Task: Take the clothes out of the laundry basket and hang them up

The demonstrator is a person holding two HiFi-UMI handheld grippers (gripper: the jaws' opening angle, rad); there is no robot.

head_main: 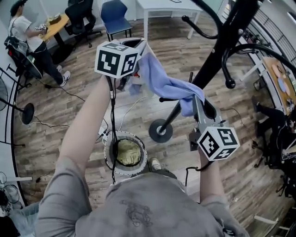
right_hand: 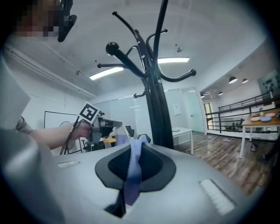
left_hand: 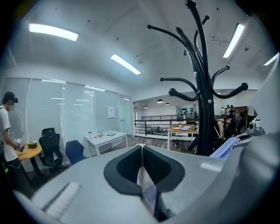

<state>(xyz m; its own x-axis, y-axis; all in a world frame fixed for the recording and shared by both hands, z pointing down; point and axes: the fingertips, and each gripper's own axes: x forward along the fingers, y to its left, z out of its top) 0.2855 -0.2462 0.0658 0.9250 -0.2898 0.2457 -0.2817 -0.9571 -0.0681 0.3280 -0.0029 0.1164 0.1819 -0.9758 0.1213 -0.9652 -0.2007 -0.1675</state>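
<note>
A light blue garment (head_main: 162,83) hangs stretched between my two grippers, held high above the floor. My left gripper (head_main: 138,48) is shut on one end of it; a pale fold of cloth (left_hand: 146,186) shows pinched between its jaws. My right gripper (head_main: 196,102) is shut on the other end, with a blue strip of the garment (right_hand: 131,173) squeezed in its jaws. The black coat rack (head_main: 217,51) stands just right of the garment, its hooks (left_hand: 181,94) close ahead of both grippers. The round laundry basket (head_main: 111,162) sits on the floor below with a yellowish cloth (head_main: 128,152) inside.
The rack's round base (head_main: 160,131) rests on the wooden floor near the basket. A person (head_main: 27,39) stands at a desk far left beside a black chair (head_main: 82,16) and a blue chair (head_main: 114,16). A white table (head_main: 169,7) is at the back.
</note>
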